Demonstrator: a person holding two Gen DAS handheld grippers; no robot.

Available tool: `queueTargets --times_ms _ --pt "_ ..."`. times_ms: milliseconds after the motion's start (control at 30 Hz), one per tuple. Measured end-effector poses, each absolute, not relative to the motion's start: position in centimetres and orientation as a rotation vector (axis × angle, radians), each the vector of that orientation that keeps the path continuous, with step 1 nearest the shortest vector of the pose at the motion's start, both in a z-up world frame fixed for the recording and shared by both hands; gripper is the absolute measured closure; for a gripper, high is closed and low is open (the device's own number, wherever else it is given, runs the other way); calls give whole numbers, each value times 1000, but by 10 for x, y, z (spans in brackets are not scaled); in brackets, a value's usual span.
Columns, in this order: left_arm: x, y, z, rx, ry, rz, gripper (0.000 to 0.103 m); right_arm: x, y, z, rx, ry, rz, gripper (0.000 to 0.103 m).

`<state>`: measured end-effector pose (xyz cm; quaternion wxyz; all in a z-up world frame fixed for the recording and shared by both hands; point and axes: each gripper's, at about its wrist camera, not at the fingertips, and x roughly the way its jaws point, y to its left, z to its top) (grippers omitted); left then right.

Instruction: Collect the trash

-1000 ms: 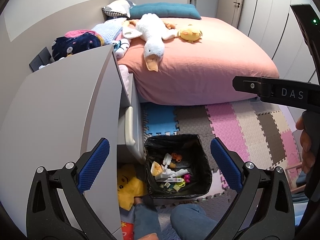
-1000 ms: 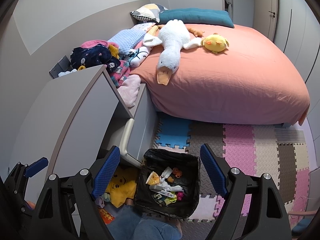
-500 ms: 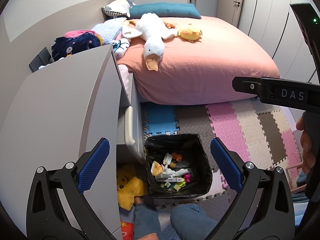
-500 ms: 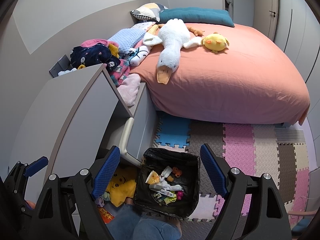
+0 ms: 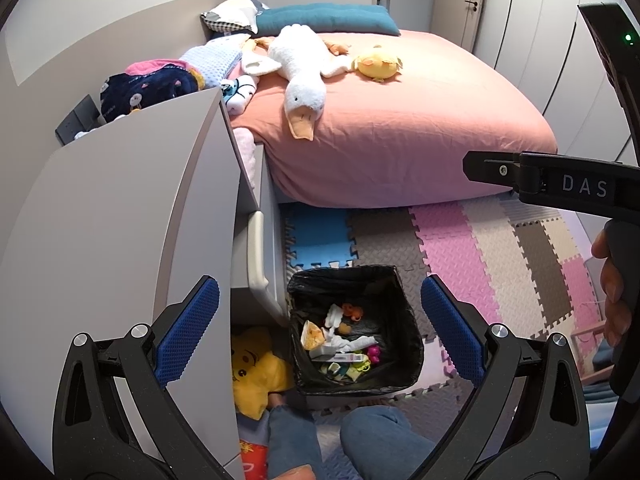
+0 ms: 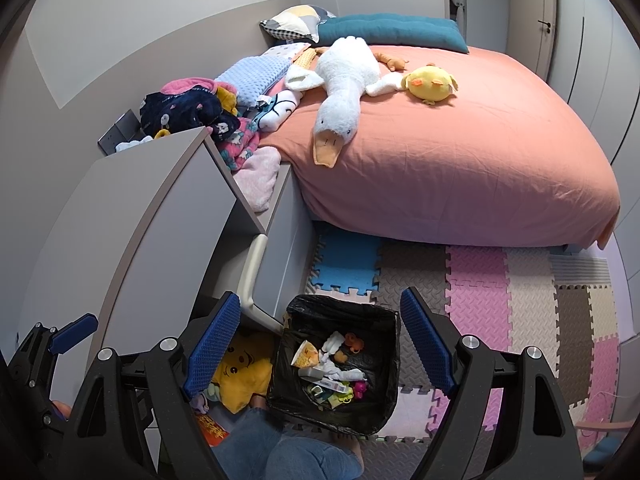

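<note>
no movement; both hand-held grippers (image 5: 320, 332) (image 6: 320, 344) wide, empty

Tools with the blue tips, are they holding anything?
No. The left tool and the right tool are both open and empty above the trash bin.

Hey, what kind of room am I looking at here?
Most likely a child's bedroom: a bed with a pink sheet, a plush goose and a yellow chick toy lying on it, and coloured foam puzzle mats on the floor.
</note>
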<state>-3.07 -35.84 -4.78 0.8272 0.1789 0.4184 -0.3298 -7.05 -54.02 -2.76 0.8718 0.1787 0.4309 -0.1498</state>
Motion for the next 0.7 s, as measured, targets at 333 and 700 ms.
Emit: queueTargets --times_ms 333,700 --pt "-29 -356 -48 384 887 -705 6 -69 -540 -28 375 901 -313 21" --pt "-27 -356 -48 376 888 -683 6 -71 -542 -28 372 903 -313 21"
